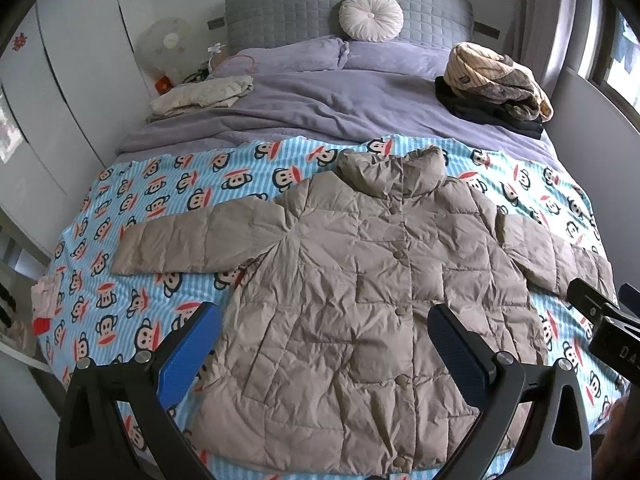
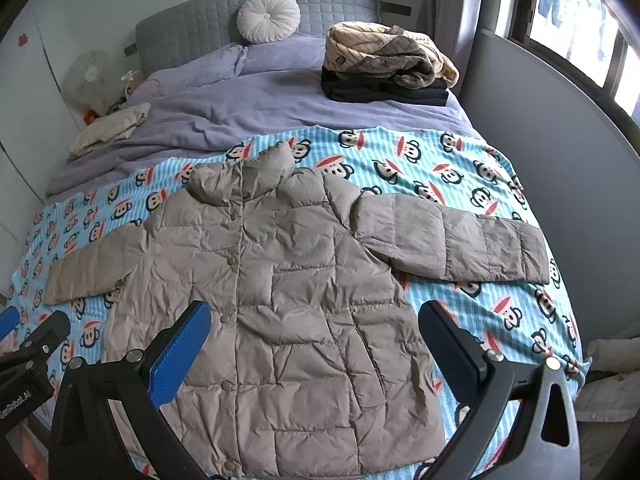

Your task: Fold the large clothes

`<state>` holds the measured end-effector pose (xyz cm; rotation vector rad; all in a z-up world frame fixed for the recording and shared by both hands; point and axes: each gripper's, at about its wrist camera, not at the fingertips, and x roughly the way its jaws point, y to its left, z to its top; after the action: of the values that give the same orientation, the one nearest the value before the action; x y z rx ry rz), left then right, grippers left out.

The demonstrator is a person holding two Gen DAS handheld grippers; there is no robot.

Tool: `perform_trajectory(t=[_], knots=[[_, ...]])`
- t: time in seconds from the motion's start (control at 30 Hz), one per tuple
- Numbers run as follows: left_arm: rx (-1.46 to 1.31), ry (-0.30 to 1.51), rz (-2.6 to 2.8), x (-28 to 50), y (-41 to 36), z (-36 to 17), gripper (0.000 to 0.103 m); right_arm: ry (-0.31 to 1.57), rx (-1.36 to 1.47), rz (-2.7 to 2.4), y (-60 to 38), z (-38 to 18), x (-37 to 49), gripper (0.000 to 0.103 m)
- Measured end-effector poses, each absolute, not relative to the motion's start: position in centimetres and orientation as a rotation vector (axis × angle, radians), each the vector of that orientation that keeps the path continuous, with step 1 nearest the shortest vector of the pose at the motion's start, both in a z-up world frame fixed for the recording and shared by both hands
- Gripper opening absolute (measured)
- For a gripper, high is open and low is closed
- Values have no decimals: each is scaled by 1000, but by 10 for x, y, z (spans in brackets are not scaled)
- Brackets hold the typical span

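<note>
My left gripper (image 1: 324, 344) hung above the lower half of the taupe puffer jacket (image 1: 360, 300), its jaws spread wide and holding nothing; my right gripper (image 2: 314, 340) hovered the same way, jaws wide apart and empty. The jacket lay flat, front up and buttoned, on the monkey-print blanket (image 1: 160, 184) at the foot of the bed, both sleeves stretched out sideways and the collar toward the headboard (image 1: 280, 12). A stack of folded clothes (image 2: 388, 68) sat near the pillows.
</note>
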<state>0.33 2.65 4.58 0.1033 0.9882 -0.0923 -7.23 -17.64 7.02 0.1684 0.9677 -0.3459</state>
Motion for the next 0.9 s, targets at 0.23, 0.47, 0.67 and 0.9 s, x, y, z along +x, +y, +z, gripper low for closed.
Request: perform_trajectory(t=[0.23, 0.47, 0.67, 0.9], knots=[[87, 993, -66, 2, 37, 41, 103, 974, 149, -334, -172, 70, -71, 103], [76, 1011, -48, 1, 43, 33, 103, 984, 131, -327, -167, 69, -68, 103], [74, 1015, -46, 2, 45, 31, 103, 990, 136, -328, -168, 69, -67, 103], [77, 1016, -43, 1, 47, 29, 103, 993, 138, -329, -169, 68, -66, 103]])
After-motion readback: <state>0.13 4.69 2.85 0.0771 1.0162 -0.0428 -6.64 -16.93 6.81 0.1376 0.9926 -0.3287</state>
